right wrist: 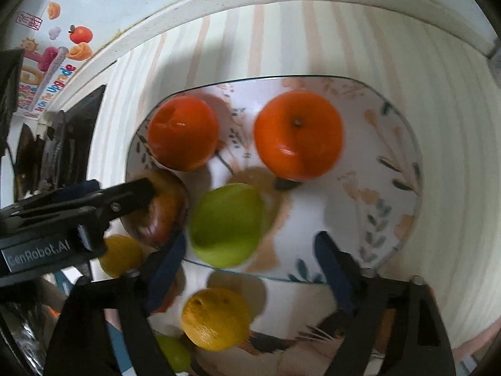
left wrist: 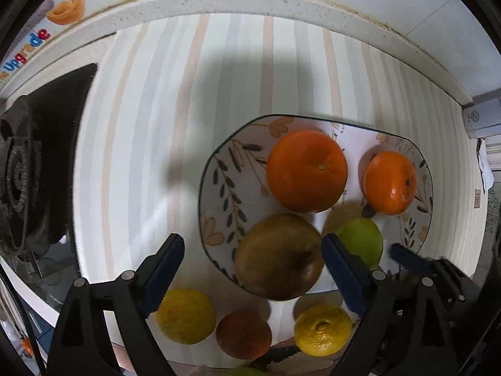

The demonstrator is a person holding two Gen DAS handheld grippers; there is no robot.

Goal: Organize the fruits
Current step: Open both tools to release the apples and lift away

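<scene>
Left wrist view: the left gripper (left wrist: 253,261) hangs spread wide with nothing between its fingers, above a brownish pear (left wrist: 278,255) on the floral plate (left wrist: 219,185), likely just set there. Two oranges (left wrist: 307,170) and one green fruit (left wrist: 363,241) share the plate; two yellow citrus (left wrist: 184,316) wait outside.

Right wrist view: the right gripper (right wrist: 247,263) gapes unloaded over the green fruit (right wrist: 227,224).

Plate (left wrist: 219,188): white, dark rim, navy leaf sprigs and peach flowers.
On it: two oranges, deep orange, at 12 (left wrist: 307,170) and 2 o'clock (left wrist: 389,182); brownish-russet fruit (left wrist: 278,255) at 7; lime-green fruit (left wrist: 363,241) at 5.
Off plate, 6 o'clock: two yellow citrus (left wrist: 186,316) (left wrist: 322,329); dark orange-red fruit (left wrist: 243,333).
Cloth (left wrist: 141,125): cream, pastel grey and peach stripes.
Gripper pads (left wrist: 162,269): navy on black.
</scene>
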